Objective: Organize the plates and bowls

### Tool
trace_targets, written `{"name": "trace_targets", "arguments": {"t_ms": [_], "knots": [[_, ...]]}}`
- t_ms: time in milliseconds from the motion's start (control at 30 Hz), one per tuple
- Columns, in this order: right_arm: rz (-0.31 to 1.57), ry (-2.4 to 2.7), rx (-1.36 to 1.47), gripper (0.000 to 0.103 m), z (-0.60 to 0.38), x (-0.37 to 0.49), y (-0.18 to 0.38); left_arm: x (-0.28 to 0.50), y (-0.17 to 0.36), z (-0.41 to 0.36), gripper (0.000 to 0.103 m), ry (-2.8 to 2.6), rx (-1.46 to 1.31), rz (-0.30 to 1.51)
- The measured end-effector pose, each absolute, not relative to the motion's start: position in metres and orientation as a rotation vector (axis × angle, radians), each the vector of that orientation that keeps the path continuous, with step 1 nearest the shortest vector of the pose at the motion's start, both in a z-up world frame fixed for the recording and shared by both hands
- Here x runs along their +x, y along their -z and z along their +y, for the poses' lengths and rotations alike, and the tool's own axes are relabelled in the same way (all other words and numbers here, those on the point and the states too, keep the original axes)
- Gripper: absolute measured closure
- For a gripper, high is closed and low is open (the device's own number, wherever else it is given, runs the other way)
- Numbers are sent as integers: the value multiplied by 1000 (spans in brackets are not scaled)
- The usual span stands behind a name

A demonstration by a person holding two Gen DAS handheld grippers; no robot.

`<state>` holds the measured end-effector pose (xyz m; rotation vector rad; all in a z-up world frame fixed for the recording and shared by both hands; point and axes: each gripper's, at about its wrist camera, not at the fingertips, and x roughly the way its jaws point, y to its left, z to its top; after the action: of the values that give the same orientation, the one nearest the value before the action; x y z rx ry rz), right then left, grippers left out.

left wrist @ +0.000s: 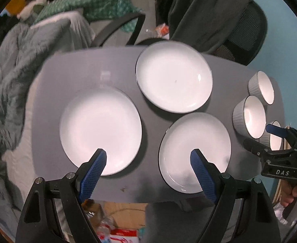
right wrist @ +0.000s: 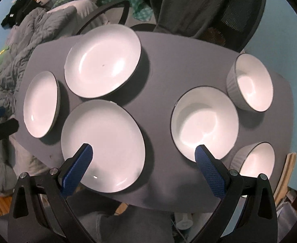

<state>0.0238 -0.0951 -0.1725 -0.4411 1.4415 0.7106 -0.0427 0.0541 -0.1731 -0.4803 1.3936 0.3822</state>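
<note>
Grey oval bench (right wrist: 160, 182): three white round ceramic plates (right wrist: 103, 60), three white ribbed ceramic bowls (right wrist: 205, 121), all apart. Left tool (left wrist: 148, 158) and right tool (right wrist: 143, 151) spread wide, empty.

The right gripper (left wrist: 269, 135) covers most of the near bowl (left wrist: 276, 139) in the left view, its body cut by the frame edge. Clutter (left wrist: 108, 222) under the table (left wrist: 47, 93) is too blurred to tell apart

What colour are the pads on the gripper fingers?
Blue, with a fine cross-hatched texture, on black arms. The right gripper pads show it best in the right wrist view.
</note>
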Motion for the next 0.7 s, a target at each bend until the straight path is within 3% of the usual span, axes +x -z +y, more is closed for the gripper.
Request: {"name": "trace_targets", "arguments": {"t_ms": [167, 700], "knots": [[1449, -739, -463, 2, -91, 17, 189, -49, 195, 54, 17, -388, -575, 1391], [1494, -844, -500, 19, -86, 20, 229, -59, 237, 36, 17, -388, -600, 1440]]}}
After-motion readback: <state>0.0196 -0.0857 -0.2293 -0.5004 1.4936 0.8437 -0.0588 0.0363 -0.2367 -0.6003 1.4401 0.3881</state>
